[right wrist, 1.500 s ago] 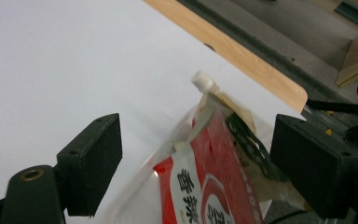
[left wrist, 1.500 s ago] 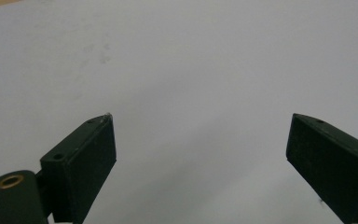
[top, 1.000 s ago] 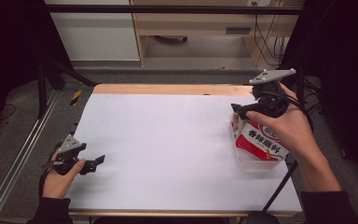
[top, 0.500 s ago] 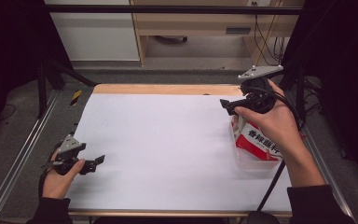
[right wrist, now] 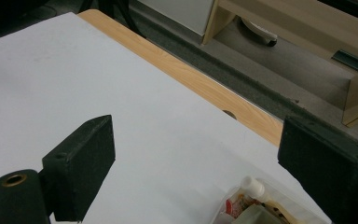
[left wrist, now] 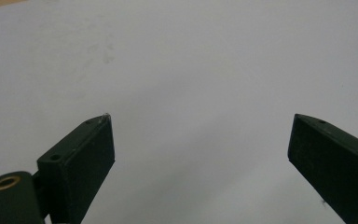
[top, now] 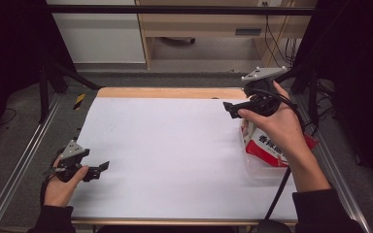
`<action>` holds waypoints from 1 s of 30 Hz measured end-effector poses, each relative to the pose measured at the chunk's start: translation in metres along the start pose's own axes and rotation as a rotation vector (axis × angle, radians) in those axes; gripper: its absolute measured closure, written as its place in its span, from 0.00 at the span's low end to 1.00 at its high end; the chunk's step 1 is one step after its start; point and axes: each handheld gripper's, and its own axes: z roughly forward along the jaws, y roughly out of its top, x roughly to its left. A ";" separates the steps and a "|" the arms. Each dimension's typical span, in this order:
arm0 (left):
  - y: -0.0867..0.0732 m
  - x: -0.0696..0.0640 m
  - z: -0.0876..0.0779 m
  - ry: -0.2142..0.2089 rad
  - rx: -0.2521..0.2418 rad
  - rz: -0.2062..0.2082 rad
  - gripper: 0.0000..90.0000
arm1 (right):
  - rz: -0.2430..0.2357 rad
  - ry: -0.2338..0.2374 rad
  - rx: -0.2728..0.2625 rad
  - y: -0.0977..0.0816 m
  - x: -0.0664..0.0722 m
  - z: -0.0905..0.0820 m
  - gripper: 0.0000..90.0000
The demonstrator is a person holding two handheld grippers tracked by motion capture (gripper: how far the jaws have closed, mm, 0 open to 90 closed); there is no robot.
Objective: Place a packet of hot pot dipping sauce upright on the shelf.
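The red-and-white packet [top: 271, 147] lies in a clear tray [top: 260, 167] at the table's right edge, just under and behind the right gripper [top: 230, 108], partly covered by the person's hand [top: 277, 126]. That gripper hangs above it, jaws spread and holding nothing. Well apart, at the near left, the left gripper [top: 102, 168] is also spread wide over bare white table [top: 175, 145].

white sheet [top: 175, 155] covers most of the table | bare wooden edge [top: 170, 92] along the far side | yellow-black item [top: 79, 101], possibly a tool, on the floor at far left | pale wooden cabinet [top: 209, 29] beyond the table | metal rail [top: 17, 174] at left
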 end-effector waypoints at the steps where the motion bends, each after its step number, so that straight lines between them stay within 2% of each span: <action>1: 0.000 0.000 0.000 -0.001 -0.001 -0.001 0.08 | 0.000 0.002 0.001 0.001 0.001 0.001 0.13; 8: 0.000 0.001 0.000 0.001 -0.001 -0.003 0.08 | 0.015 -0.007 -0.024 0.006 0.005 0.005 0.11; 30: -0.001 0.002 -0.001 0.003 -0.004 -0.009 0.07 | 0.135 -0.008 -0.091 0.012 0.023 0.033 0.09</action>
